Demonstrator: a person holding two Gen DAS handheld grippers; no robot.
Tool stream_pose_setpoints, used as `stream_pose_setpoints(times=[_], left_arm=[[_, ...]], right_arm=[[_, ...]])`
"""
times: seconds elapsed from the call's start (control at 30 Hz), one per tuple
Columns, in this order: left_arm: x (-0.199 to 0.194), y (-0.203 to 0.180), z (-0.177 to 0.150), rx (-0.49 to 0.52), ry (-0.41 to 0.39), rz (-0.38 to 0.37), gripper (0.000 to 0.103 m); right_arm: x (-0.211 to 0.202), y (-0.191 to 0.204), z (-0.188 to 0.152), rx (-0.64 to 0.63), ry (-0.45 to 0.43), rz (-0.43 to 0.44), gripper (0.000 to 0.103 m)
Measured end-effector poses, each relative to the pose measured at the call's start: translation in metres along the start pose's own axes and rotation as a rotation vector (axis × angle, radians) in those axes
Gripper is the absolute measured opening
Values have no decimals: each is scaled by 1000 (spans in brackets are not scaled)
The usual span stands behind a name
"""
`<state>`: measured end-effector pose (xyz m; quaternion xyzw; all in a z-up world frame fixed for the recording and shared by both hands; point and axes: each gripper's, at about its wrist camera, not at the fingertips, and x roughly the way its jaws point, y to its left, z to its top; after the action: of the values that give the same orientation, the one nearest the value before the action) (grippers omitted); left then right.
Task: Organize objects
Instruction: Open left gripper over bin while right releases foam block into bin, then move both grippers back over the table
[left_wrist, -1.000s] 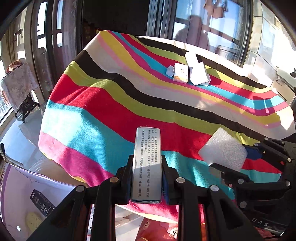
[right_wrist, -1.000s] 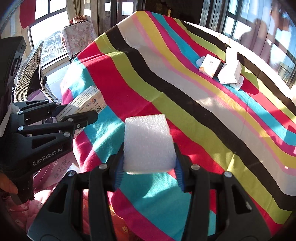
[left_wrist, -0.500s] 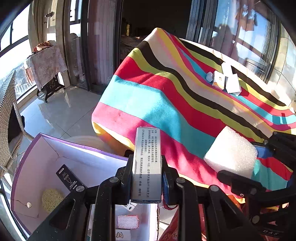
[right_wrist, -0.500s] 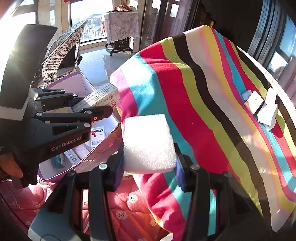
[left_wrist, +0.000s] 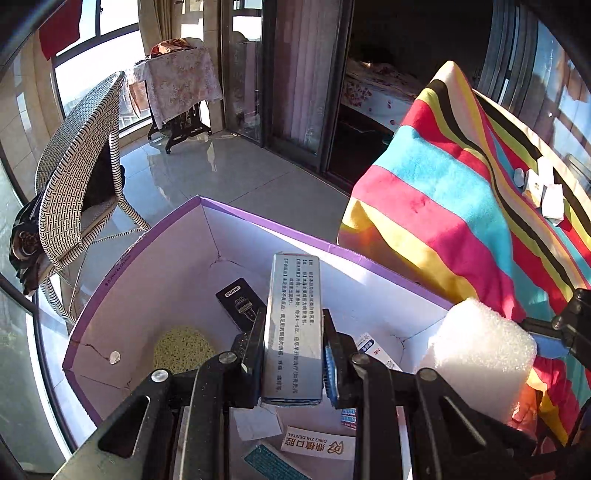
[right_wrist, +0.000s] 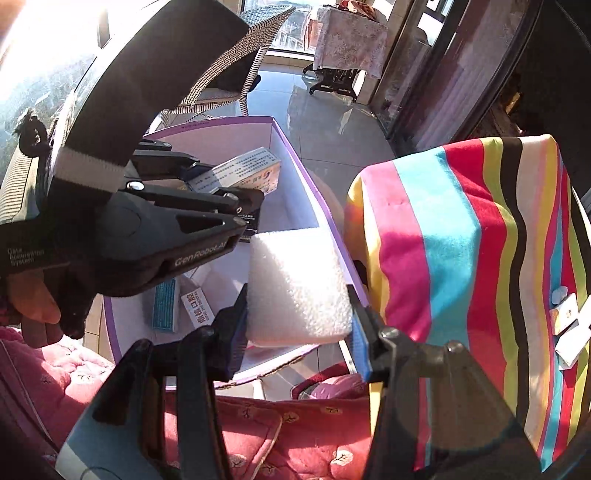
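Only right wrist view shows pink cushion (right_wrist: 258, 435).

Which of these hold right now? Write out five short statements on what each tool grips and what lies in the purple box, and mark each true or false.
1. The left tool is shut on a long grey printed carton. True.
2. The right tool is empty. False: it grips a white foam block.
3. The purple box already holds items, including a black packet. True.
4. The striped cloth is bare. False: small white boxes lie on it.
5. The foam block rests on the box floor. False: it is held up between the right tool's pads.
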<state>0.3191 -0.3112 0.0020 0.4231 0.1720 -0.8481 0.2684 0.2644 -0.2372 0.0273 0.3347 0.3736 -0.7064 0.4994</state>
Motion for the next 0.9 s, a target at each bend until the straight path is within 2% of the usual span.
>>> stream_pose_setpoints(times=[0.13,0.27,0.33,0.4,0.47,0.53,0.63,0.73,0.8,0.9], left_arm=[[3,24,-3,-51,11,51,27],[4,45,-2,-117,23,77,29],[3,52,0,-137,16,113,43],[0,59,3,-155,1,155,73],[-6,63,5,-169,-37,182,79],[-12,64,7,-171,-69,195,82],[-19,57,16,-179,-104,150,83],[-27,25,29,-135,-146,65,83],[-25,-12,38,-53,-151,-13,86],[-13,-81,49,81,-91,-166,86]], right_arm=[[11,16,8,-8,-2,71,51],[17,17,6,30,-12,133,51],[19,12,2,52,-9,134,57],[17,5,-2,75,-15,110,64],[11,-6,-5,122,-32,92,68],[4,-21,-9,182,-49,87,69],[-12,-49,-20,275,-90,51,71],[-24,-87,-40,381,-104,-29,74],[-32,-112,-58,449,-105,-98,76],[-45,-161,-95,590,-96,-181,78]])
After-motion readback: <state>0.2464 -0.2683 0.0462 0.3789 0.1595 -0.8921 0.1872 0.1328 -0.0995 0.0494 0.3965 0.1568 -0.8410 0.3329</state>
